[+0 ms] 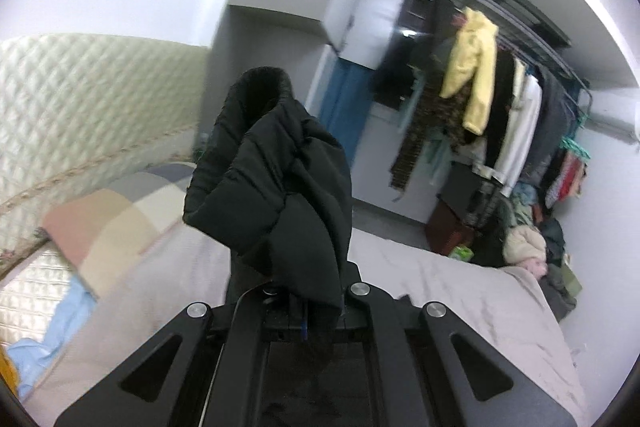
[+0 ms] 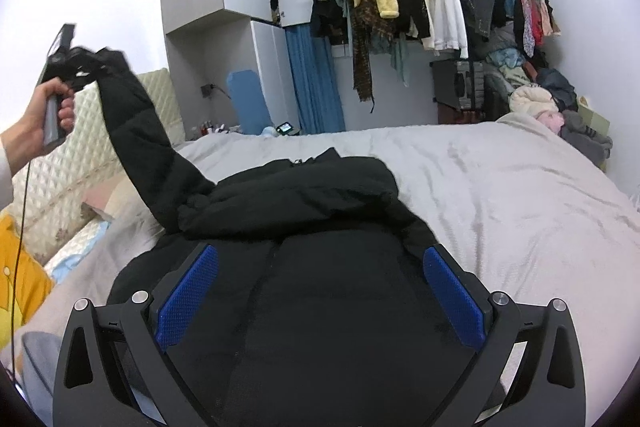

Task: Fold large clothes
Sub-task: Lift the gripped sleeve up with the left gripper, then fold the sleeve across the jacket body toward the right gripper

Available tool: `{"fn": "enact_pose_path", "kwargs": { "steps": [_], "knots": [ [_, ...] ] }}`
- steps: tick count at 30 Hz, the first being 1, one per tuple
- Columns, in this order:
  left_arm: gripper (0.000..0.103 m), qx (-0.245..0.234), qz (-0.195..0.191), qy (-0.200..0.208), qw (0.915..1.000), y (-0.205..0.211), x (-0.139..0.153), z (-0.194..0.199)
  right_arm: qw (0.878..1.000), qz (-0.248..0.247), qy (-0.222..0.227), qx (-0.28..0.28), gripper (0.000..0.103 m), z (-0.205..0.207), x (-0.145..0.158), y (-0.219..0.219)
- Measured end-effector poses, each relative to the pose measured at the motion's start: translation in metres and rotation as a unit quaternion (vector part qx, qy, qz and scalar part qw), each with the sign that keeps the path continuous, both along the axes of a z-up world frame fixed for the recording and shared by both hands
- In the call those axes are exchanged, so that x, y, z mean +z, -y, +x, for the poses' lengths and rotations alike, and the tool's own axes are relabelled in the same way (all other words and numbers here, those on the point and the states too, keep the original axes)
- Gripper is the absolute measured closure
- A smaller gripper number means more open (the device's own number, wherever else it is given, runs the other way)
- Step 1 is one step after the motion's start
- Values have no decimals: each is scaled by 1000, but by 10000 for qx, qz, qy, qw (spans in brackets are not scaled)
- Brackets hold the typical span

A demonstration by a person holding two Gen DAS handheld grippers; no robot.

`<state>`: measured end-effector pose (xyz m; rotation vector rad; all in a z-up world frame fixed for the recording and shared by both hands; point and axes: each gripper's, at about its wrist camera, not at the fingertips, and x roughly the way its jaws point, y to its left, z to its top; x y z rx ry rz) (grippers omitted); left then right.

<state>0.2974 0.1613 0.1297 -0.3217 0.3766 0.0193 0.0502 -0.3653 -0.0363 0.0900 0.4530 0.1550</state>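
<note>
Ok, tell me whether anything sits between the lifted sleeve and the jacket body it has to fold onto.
Nothing visible does. The left gripper holds the sleeve up over the headboard side, shut on its cuff. Only air lies between it and the jacket body on the bed. The right gripper hangs open over the body.

Matt quilted black jacket [image 2: 288,195] on wrinkled cloth bedsheet [image 2: 500,187]

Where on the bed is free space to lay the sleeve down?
Free: the grey bedsheet right of the jacket, up to the clothes pile. Crowded: the left side, with pillows by the headboard.
</note>
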Motion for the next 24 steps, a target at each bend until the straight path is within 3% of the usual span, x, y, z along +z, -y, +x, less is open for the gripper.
{"fn": "enact_pose_path", "kwargs": {
  "steps": [9,14,24],
  "knots": [
    [97,-604,309,-225,9974,151,-24,18,9997,178,144,-39,0,0,4,27],
    [97,-830,466,-318,9950,224,-47,25,9997,234,-13,-47,0,7,-3,42],
    [97,-1007,731,-555,9907,317,-119,43,9990,400,-191,48,0,10,-17,64]
  ]
}}
